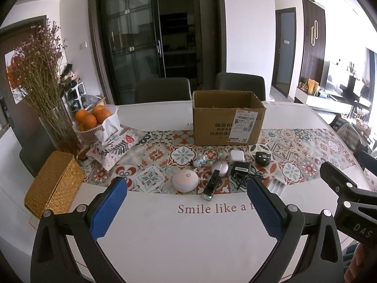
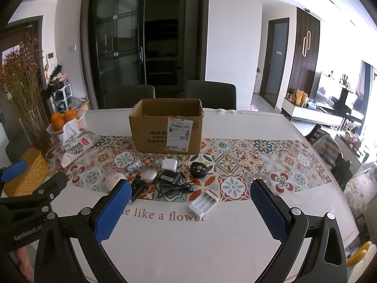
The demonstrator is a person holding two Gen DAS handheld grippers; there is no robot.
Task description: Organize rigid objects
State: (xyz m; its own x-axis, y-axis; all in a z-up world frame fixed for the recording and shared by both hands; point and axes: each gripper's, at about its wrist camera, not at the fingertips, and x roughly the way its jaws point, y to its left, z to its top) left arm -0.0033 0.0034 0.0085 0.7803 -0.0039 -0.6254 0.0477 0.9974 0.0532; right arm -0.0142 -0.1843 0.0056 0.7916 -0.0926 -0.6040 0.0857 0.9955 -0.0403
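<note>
- Two grippers are held low over the white table (image 2: 235, 247), both with jaws spread wide and nothing pinched between the blue pads.
- Left gripper (image 1: 186, 210): seen from its own camera hovering over the bare near edge of the table; its tip also shows at the far left of the right wrist view (image 2: 13, 171).
- Small items are grouped on the tiled runner (image 2: 271, 162), ahead of both grippers and untouched.
- Pale round dome (image 1: 185, 181): farthest left of the group, just beyond the left gripper's gap.
- Black stick-shaped device (image 1: 210, 186): lying just right of the dome.
- Silver round case (image 1: 219, 168): behind the stick.
- White cube charger (image 2: 169, 164) and black adapter with cable (image 2: 168, 178): mid-group, near each other.
- Black round gadget (image 2: 198, 169): right of the charger.
- White battery tray (image 2: 203, 203): nearest item, lying ahead in the right gripper's gap.
- Right gripper (image 2: 190, 208): hovers over the printed lettering.
- Open cardboard box (image 2: 166, 125): upright behind the group, well apart from both grippers.
</note>
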